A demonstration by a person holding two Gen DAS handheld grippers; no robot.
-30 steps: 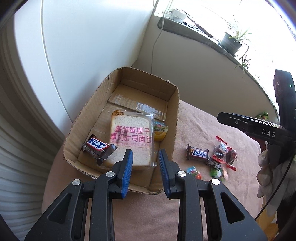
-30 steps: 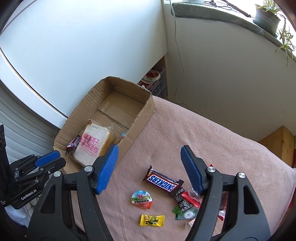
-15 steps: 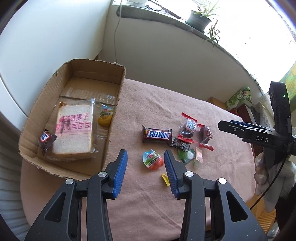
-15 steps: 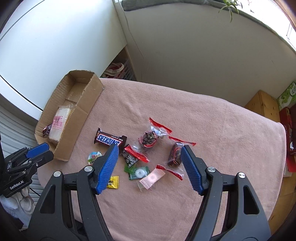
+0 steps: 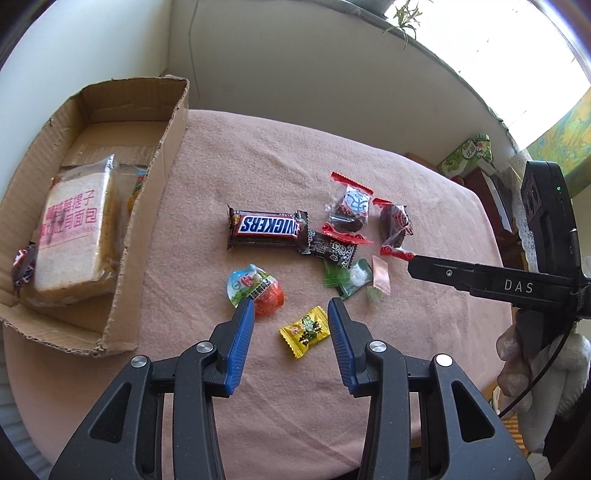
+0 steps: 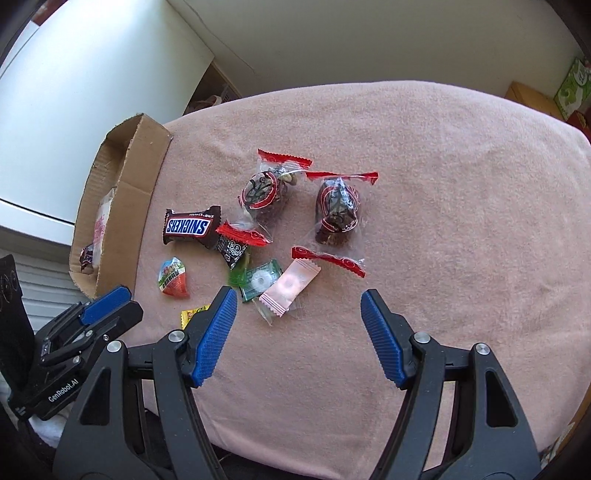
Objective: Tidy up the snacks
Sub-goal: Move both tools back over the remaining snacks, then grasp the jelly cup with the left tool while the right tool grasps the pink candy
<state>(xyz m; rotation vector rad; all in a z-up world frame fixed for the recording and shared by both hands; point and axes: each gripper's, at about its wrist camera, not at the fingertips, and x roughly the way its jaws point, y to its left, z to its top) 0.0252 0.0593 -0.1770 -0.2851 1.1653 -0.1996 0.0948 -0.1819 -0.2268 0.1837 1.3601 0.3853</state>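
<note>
Loose snacks lie on a pink cloth: a Snickers bar (image 5: pixel 267 229), a jelly cup (image 5: pixel 255 290), a yellow candy (image 5: pixel 305 331), two clear red-edged packs (image 5: pixel 349 208) and small green and pink sachets (image 6: pixel 290 286). A cardboard box (image 5: pixel 146 206) at the left holds a bread pack (image 5: pixel 74 232) and a small Snickers. My left gripper (image 5: pixel 291 314) is open and empty, its fingers either side of the yellow candy. My right gripper (image 6: pixel 298 304) is open and empty, just in front of the pink sachet.
The pink-covered table (image 6: pixel 461 192) ends at a white wall behind and drops off at the right. A green carton (image 5: pixel 467 155) and wooden furniture stand beyond the right edge. A window sill with plants (image 5: pixel 404 14) runs above.
Both grippers have swung right from the box to the loose snacks and come lower and closer. The left jaws have opened wider around the yellow candy.
</note>
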